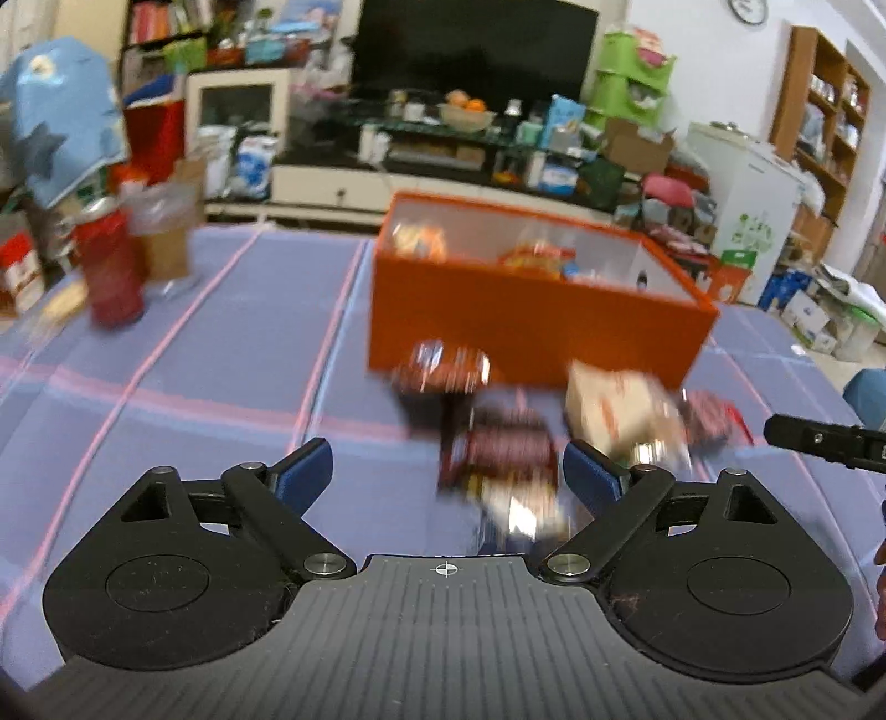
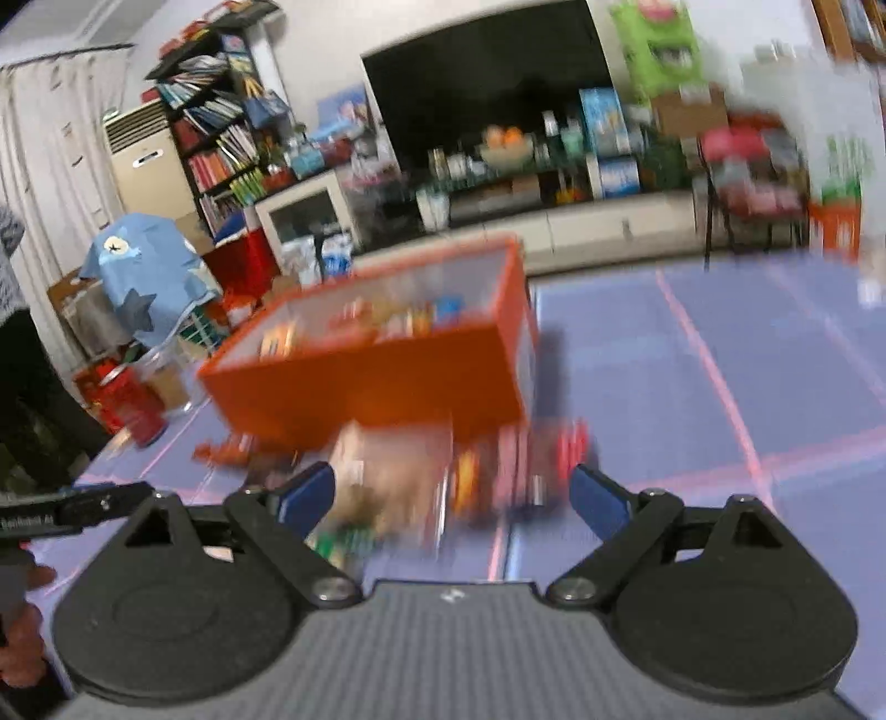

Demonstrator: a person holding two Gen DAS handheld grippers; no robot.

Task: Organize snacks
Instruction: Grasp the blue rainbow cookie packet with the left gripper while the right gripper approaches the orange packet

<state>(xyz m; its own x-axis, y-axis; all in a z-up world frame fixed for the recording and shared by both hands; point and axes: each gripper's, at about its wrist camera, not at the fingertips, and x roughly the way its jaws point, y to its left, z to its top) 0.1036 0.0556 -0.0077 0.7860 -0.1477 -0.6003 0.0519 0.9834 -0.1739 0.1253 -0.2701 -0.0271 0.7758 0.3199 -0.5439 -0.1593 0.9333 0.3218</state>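
Left wrist view, both hand-held grippers (image 1: 446, 468) (image 2: 451, 490) wide, empty; snack packets (image 1: 498, 454) before orange box (image 1: 531, 327) — red can (image 1: 111, 266) aside

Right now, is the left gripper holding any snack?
No: in the left wrist view the left gripper stands wide open, its pads pressing on nothing, with the loose snack packets lying on the tablecloth ahead.

Your left wrist view looks down along its fingers, close over the snack packets (image 1: 498, 443), facing the orange box (image 1: 531, 310) and television (image 1: 476, 50). Your right wrist view faces likewise from the right, sharing all three.
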